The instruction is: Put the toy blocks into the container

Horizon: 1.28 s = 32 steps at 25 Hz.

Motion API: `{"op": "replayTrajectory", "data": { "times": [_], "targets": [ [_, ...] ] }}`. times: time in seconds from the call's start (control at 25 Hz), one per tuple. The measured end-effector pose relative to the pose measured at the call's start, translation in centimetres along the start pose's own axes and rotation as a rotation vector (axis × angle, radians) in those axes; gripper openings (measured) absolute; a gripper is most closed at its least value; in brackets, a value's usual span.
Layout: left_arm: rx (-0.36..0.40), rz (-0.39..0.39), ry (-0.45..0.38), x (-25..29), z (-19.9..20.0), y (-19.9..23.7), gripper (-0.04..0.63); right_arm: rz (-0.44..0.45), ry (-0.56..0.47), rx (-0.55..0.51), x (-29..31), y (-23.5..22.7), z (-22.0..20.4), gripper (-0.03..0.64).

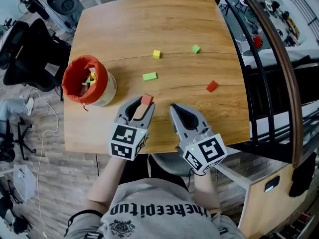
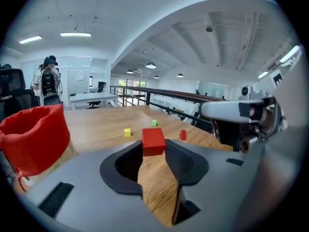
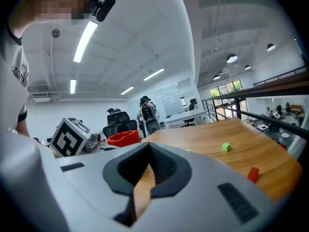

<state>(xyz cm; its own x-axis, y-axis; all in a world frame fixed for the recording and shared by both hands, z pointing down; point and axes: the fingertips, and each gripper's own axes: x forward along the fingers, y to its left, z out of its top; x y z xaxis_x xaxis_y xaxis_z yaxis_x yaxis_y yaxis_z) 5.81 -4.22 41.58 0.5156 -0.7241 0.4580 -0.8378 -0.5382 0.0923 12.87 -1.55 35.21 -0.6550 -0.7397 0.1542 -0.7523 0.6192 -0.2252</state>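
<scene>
— What takes up the most room?

— A wooden table [image 1: 149,29]. Black office chairs [image 1: 30,49] crowd its far left corner, and a dark railing [image 1: 259,63] runs along its right side.

— And the container?

— The red-lined container [image 1: 71,78] stands upright at the table's left edge, with a few blocks inside.

— The grippers?

— Side by side at the near edge. The left gripper [image 1: 142,105] is clamped on a red block [image 1: 146,99] at its tips, right of the container and apart from it. The right gripper [image 1: 174,108], just to its right, has its jaws pressed together on nothing.

— What lies loose?

— A flat green block [image 1: 149,76] sits just beyond the held one. A yellow cube [image 1: 156,54] is farther off, a green cube [image 1: 196,49] lies far right, and a second red piece [image 1: 212,86] is toward the right edge.
</scene>
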Motion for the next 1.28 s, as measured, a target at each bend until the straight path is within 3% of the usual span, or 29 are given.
{"op": "replayTrajectory", "data": {
  "times": [0.28, 0.76, 1.28],
  "targets": [
    [-0.05, 0.024, -0.063, -2.7, 0.9, 2.8, 0.153, 0.059, 0.014, -0.035, 2.9, 3.1, 0.4, 0.011],
    [-0.056, 0.018, -0.104, -7.7, 1.1, 7.9, 0.153, 0.094, 0.019, -0.07, 8.0, 9.2, 1.4, 0.011],
    [-0.067, 0.084, -0.152, -13.2, 1.3, 14.5, 0.153, 0.182, 0.018, -0.114, 13.6, 16.1, 2.3, 0.011]
  ]
}}
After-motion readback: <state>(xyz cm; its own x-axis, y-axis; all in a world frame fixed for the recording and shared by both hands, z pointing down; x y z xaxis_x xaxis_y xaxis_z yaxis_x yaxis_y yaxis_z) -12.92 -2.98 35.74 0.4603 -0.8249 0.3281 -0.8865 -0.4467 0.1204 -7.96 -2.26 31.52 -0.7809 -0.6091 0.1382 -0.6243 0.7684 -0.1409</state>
